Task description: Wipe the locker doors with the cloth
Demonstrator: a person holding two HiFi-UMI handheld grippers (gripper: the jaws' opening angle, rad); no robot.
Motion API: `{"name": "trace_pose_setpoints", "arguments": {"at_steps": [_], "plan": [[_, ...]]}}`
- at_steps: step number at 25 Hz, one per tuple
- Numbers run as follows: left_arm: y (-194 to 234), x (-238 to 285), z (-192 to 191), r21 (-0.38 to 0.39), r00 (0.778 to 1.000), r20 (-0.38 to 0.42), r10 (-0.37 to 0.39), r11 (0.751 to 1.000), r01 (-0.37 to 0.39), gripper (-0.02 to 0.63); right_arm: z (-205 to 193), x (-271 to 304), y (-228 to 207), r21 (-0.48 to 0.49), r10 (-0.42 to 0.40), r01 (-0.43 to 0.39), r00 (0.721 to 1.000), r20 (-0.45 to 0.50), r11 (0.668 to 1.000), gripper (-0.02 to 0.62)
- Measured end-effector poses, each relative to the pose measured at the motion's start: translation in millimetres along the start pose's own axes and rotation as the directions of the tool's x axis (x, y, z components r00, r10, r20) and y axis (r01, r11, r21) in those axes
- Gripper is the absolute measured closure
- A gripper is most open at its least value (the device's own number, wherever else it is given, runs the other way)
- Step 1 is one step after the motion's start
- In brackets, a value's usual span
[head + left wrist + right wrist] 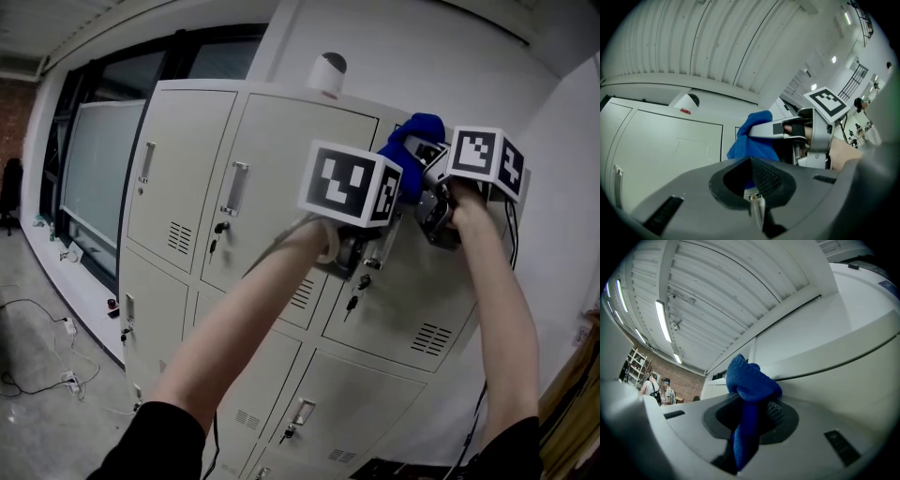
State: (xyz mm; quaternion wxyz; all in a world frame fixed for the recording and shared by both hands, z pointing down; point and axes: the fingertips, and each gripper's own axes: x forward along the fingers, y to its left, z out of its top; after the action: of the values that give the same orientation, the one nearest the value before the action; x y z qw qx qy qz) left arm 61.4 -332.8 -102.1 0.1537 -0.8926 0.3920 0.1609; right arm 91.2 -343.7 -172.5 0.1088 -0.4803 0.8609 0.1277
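**Cloth at top of upper-right locker door, wiping looks barely under way**

Right gripper (752, 417) is clenched on the blue cloth (751, 384). The fabric runs through the gap between its jaws.

Left gripper (751, 182) has its jaws together on a thin metal piece (757, 212). Can't tell what the piece is. In the head view this gripper sits at the handle side of the same door, so probably door hardware.

Cloth location: head view, about 1 o'clock, at the top edge of the upper-right locker door (441, 300). It appears pressed to the door or just off it; contact isn't clear.

Progress (judgement): no streaks or wet marks visible on any door, so nothing can be confirmed as done. The cloth is at one door's top, which looks like the start of a pass on it. That door's lower face is left. So are the upper doors (281, 159) toward 9 o'clock and the lower rows toward 6 to 7 o'clock.

Cloth orientation, right gripper view: long axis runs 6 to 12 o'clock. The bunched head pokes out toward 12, leaning slightly to 11. The tail hangs toward 6 through the jaws.
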Motion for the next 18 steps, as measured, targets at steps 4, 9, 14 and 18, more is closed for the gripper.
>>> {"name": "trace_pose_setpoints", "arguments": {"at_steps": [4, 9, 14, 18], "plan": [[-8.8, 5.4, -1.4, -0.001, 1.000, 0.017, -0.023, 1.000, 0.023, 0.597, 0.2, -12.8, -11.9, -0.001, -0.021, 0.021, 1.000, 0.001, 1.000, 0.520], [-22.5, 12.4, -3.2, 0.011, 0.998, 0.026, -0.049, 0.999, 0.049, 0.597, 5.1, -37.1, -32.8, -0.002, -0.060, 0.060, 0.998, 0.001, 0.998, 0.520], [-31.5, 21.3, -10.3, -0.009, 0.997, 0.019, -0.079, 0.997, 0.079, 0.597, 10.1, -60.4, -59.4, 0.002, -0.119, 0.119, 0.993, 0.006, 0.993, 0.520], [-45.0, 24.4, -10.6, -0.015, 0.994, 0.021, -0.106, 0.994, 0.106, 0.597, 15.9, -83.0, -80.5, 0.010, -0.163, 0.163, 0.987, 0.011, 0.987, 0.520]]}}
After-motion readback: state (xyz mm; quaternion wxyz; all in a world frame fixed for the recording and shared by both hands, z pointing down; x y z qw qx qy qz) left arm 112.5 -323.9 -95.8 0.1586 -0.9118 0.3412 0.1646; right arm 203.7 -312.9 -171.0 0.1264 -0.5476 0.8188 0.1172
